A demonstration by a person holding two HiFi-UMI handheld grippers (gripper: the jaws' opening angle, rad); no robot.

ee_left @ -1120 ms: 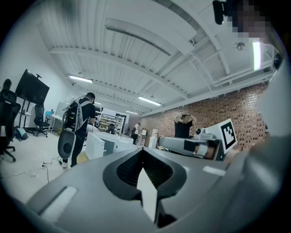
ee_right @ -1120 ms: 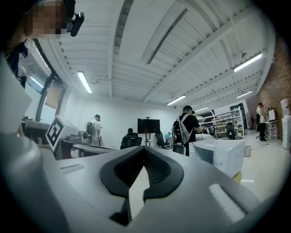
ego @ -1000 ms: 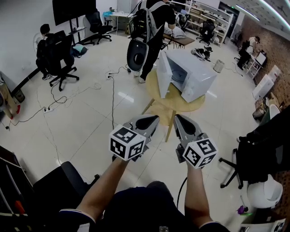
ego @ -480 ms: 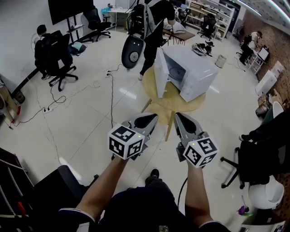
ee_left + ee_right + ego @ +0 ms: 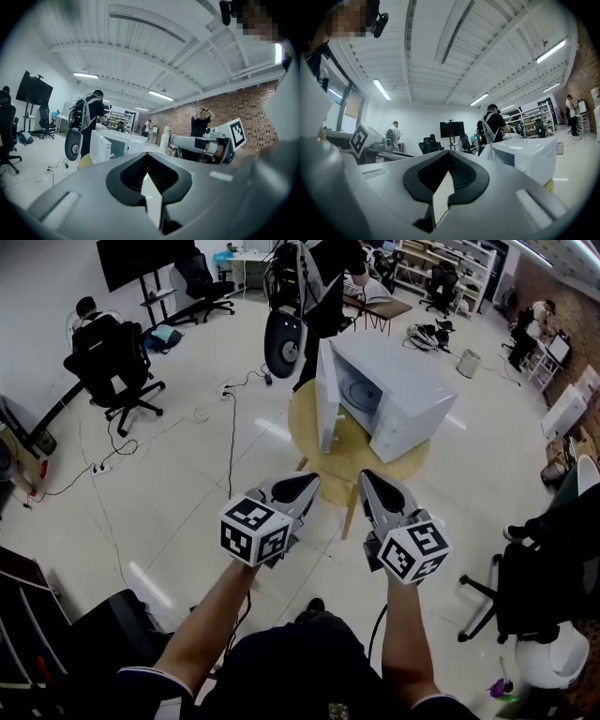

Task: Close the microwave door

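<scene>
A white microwave point(image 5: 398, 395) stands on a round wooden table point(image 5: 361, 463) ahead of me in the head view. Its door point(image 5: 325, 411) hangs wide open toward the left, showing the cavity. Both grippers are held side by side short of the table's near edge, over the floor. The left gripper point(image 5: 312, 481) is shut with nothing in it, and so is the right gripper point(image 5: 366, 478). In the left gripper view the microwave point(image 5: 110, 145) lies beyond the closed jaw tips point(image 5: 146, 154). The right gripper view shows the microwave point(image 5: 525, 157) to the right of its closed tips point(image 5: 449, 153).
A person with a backpack point(image 5: 314, 277) stands just behind the table. Office chairs point(image 5: 112, 362) stand at the left, another chair point(image 5: 539, 573) at the right and one point(image 5: 103, 634) at my lower left. Cables point(image 5: 231, 418) trail across the white floor.
The table and microwave have come nearer and lower in the head view. Both grippers keep the same pose, still shut. The person behind the table has shifted a little.
</scene>
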